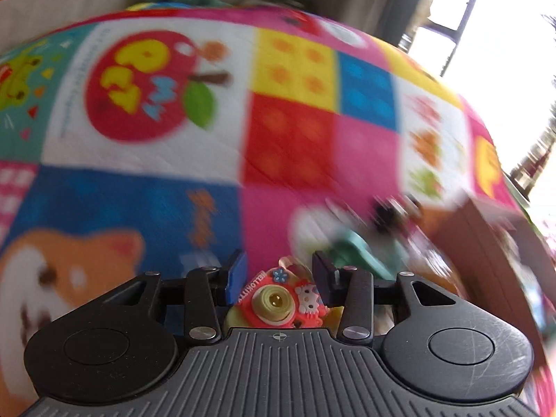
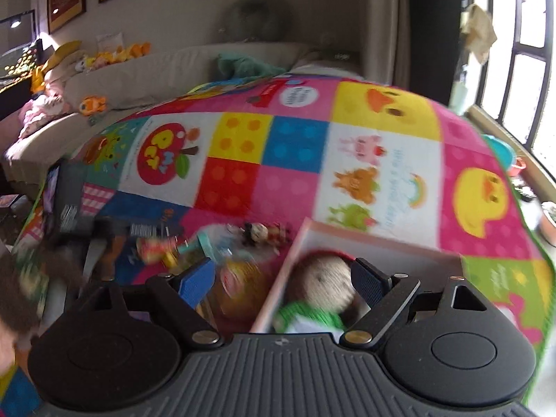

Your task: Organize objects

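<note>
My left gripper (image 1: 278,279) is shut on a pink Hello Kitty toy camera (image 1: 278,300), held between its fingers above the colourful play mat (image 1: 295,132). My right gripper (image 2: 282,283) is open, hovering over a pink-rimmed box (image 2: 378,243) that holds a knitted doll with a green and white body (image 2: 319,285). Several small toys (image 2: 257,232) lie blurred on the mat left of the box. In the left wrist view a blurred teal toy (image 1: 358,250) and the brown box wall (image 1: 486,229) lie to the right.
A beige sofa (image 2: 156,66) with plush toys runs behind the mat. A dark flat item (image 2: 69,201) lies at the mat's left edge. Windows (image 2: 521,69) and a teal tub (image 2: 500,149) stand on the right. Both views are motion-blurred.
</note>
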`<state>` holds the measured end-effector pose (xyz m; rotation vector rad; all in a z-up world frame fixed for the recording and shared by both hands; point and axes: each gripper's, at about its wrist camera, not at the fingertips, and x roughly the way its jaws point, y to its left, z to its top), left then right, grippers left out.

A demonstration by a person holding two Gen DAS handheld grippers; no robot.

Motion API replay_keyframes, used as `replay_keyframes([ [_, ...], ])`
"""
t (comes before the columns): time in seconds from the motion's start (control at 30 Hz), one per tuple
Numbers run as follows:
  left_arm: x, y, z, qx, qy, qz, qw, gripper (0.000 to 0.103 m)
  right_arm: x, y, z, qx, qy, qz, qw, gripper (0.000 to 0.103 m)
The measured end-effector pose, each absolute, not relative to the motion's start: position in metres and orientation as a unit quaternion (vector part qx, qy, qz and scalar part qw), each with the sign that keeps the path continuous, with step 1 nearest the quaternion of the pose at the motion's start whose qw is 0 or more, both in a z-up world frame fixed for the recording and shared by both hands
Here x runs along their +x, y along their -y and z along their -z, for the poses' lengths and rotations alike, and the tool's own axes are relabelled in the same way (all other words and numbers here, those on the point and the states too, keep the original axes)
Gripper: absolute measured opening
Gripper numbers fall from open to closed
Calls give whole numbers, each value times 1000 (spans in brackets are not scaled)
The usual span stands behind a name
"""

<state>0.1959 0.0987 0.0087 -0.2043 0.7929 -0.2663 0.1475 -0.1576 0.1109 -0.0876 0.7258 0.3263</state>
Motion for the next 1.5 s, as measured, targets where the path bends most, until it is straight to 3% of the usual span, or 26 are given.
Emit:
replay_keyframes([
  [0.13,144,-93,-10,-128,-398,182,890,39,224,116,-86,-58,-393,-123,909,85],
  [0.27,91,-101,-3,-158,-378,204,889,39,285,87,-49,-82,-441,-67,891,59],
  [0.33,75,-106,3,-170,-352,203,898,39,303,78,-30,-101,-461,-42,881,54],
  [0.4,67,-113,10,-186,-327,206,903,39,310,73,-17,-110,-481,-27,870,41],
  [0.57,72,-129,16,-247,-316,192,896,33,284,68,-17,-115,-498,-64,857,35],
  [1.07,68,-139,15,-268,-315,179,893,30,110,75,-39,-67,-528,-214,819,40],
  [1.17,68,-139,15,-271,-315,178,892,29,59,102,-57,-74,-478,-221,847,41],
  [1.23,68,-140,15,-274,-316,177,891,28,30,135,-76,-66,-421,-194,884,51],
  [1.3,68,-141,16,-280,-317,176,889,26,15,181,-93,-34,-369,-133,919,69],
  [1.5,54,-135,-2,-248,-312,168,902,28,36,306,-83,62,-313,63,946,71],
])
